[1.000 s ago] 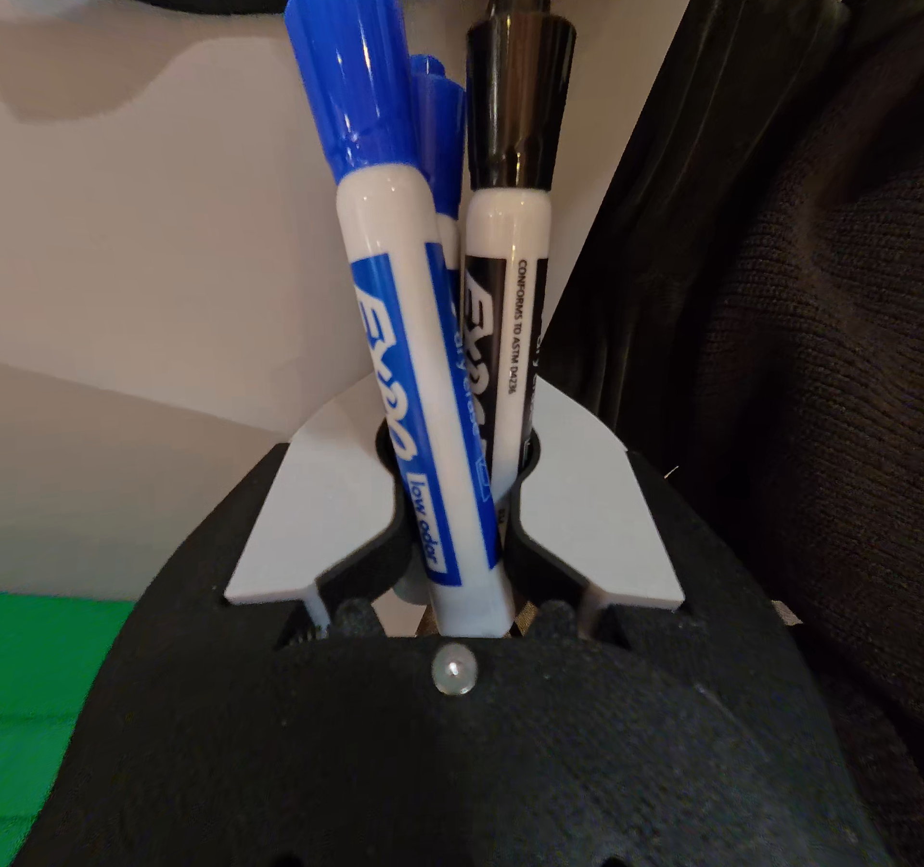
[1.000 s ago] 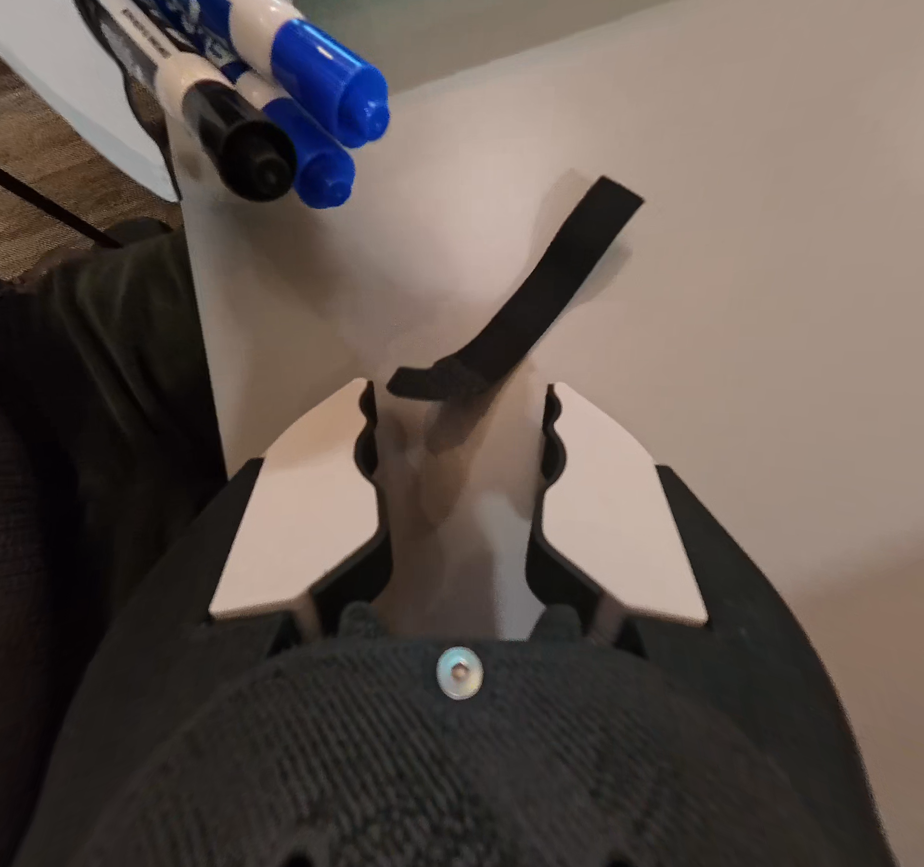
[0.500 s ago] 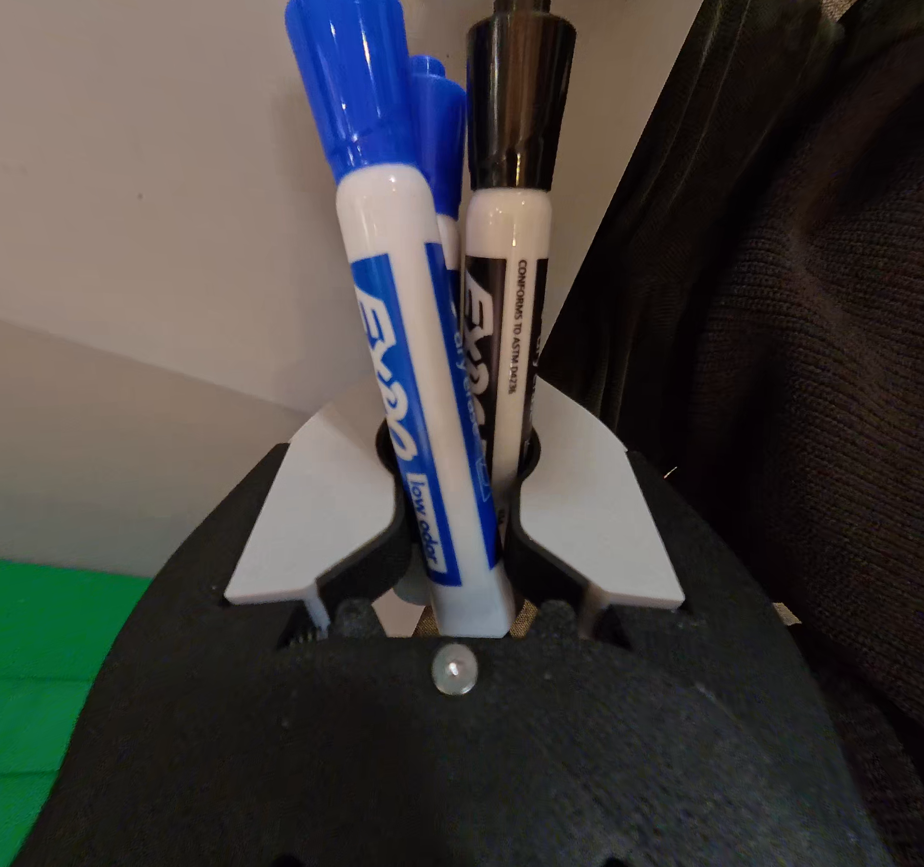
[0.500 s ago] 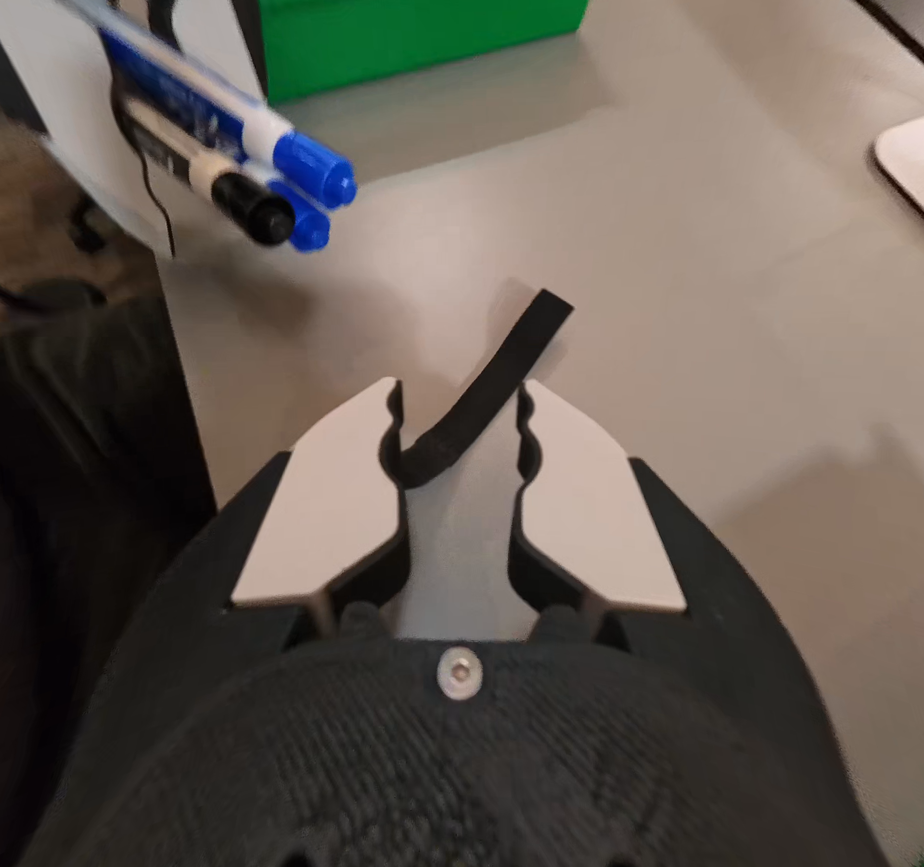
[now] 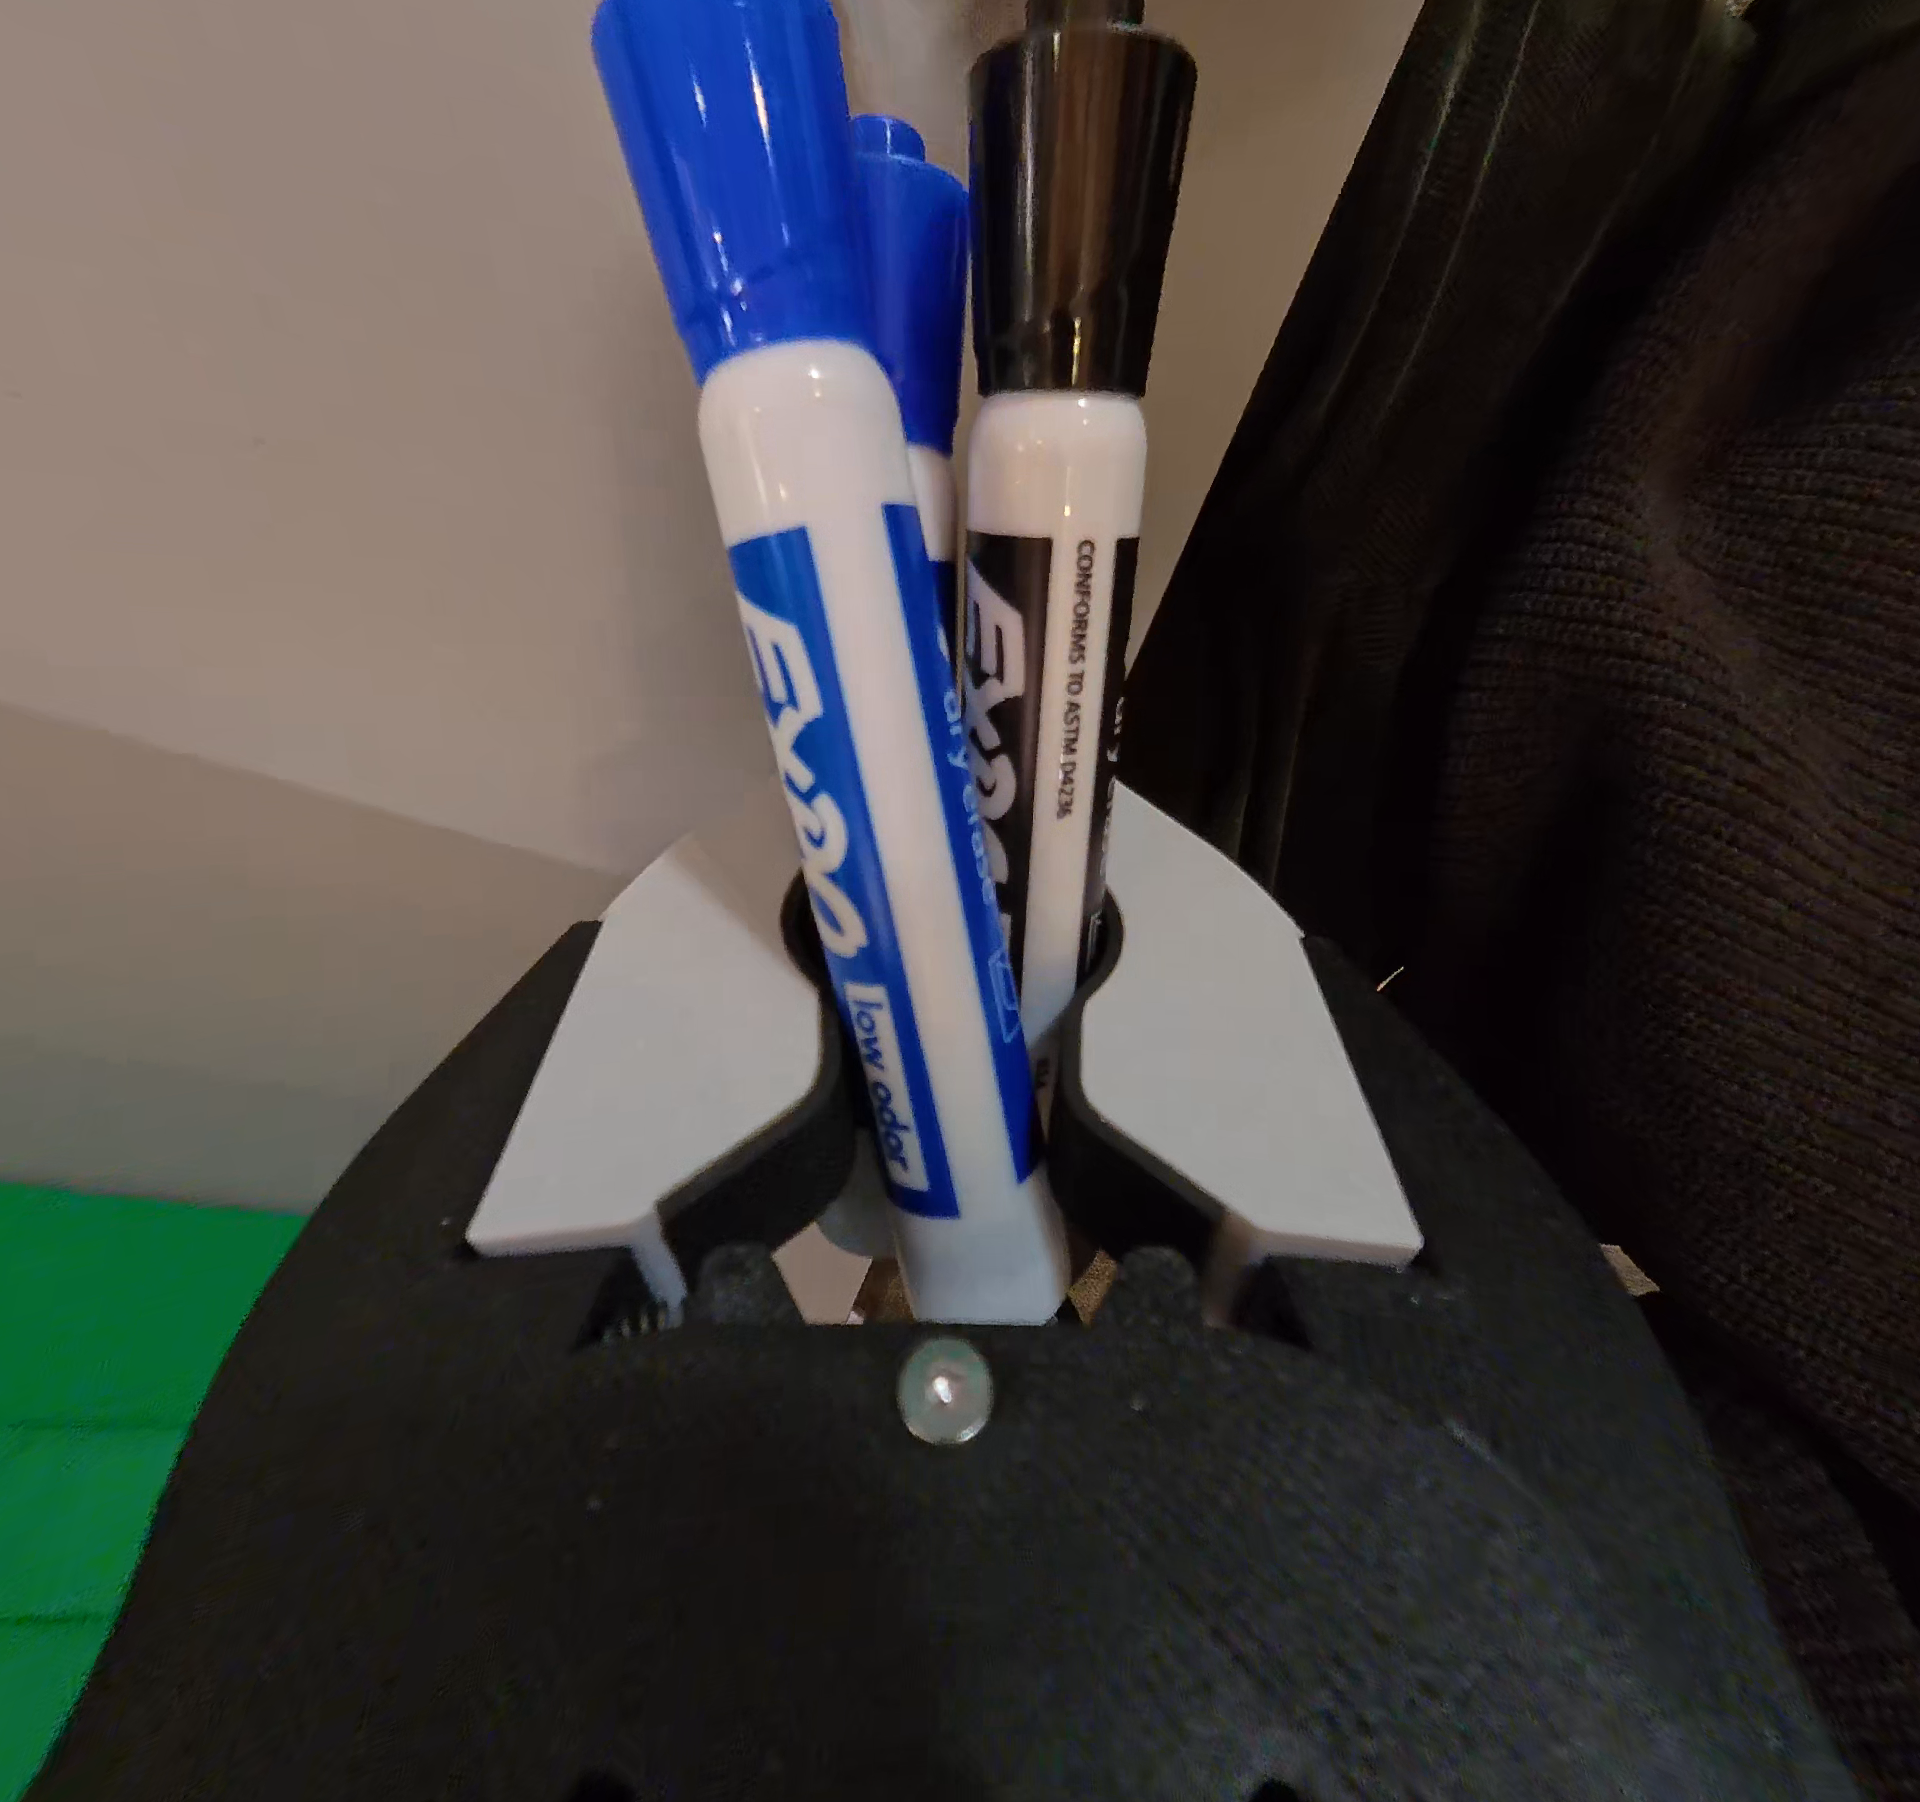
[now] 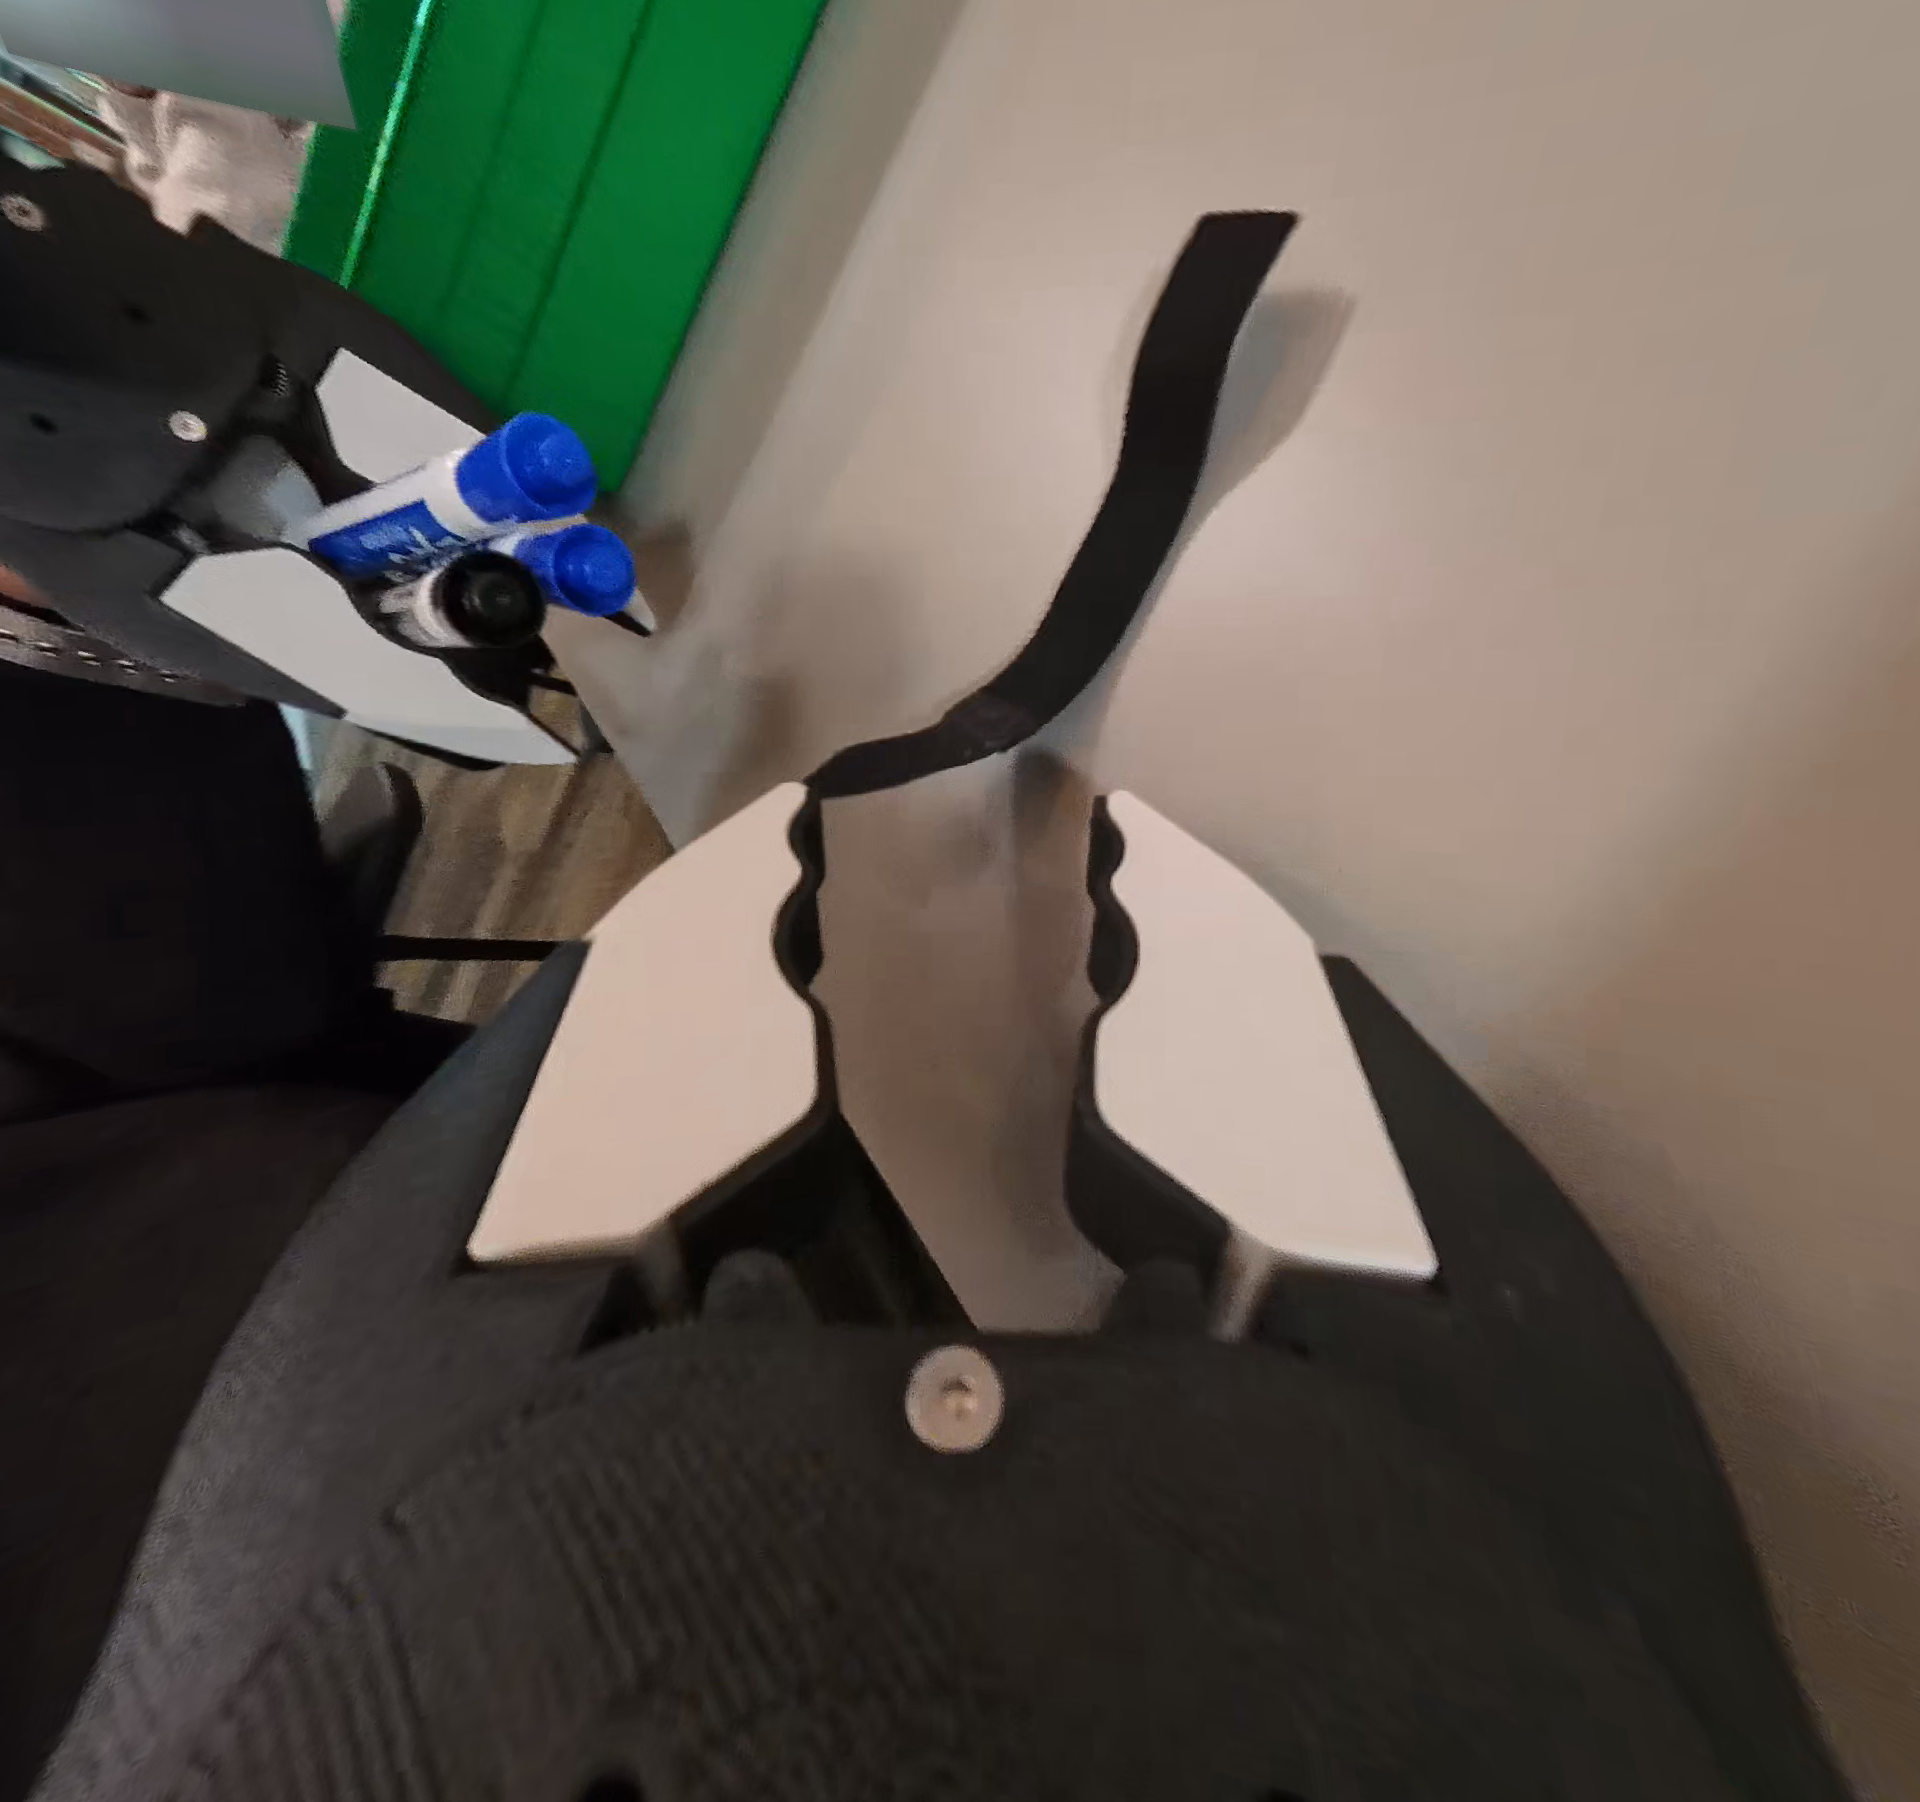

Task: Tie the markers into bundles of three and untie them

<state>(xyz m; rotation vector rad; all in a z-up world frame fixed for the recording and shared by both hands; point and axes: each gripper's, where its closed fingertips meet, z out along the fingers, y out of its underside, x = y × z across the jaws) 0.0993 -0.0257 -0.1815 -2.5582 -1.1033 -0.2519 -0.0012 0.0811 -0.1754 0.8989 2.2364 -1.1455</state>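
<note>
Left gripper [image 5: 951, 931]: clenched on three markers [image 5: 894, 713]. Right gripper [image 6: 956, 817]: released, black strap [image 6: 1132, 526] touching its left fingertip; green box [image 6: 582, 142] far left.

One blue pen [image 5: 906, 298] hides behind the front blue pen [image 5: 831, 672]. The pens' bottom ends are hidden between the fingers [image 5: 665, 1077]. The strap [image 6: 1132, 505] looks blurry.

Pale grey desk [image 6: 1558, 402] ahead of the right gripper [image 6: 951, 905]; green panel [image 6: 582, 152] standing beyond its left; wood-patterned floor [image 6: 499, 848] below desk edge.
</note>
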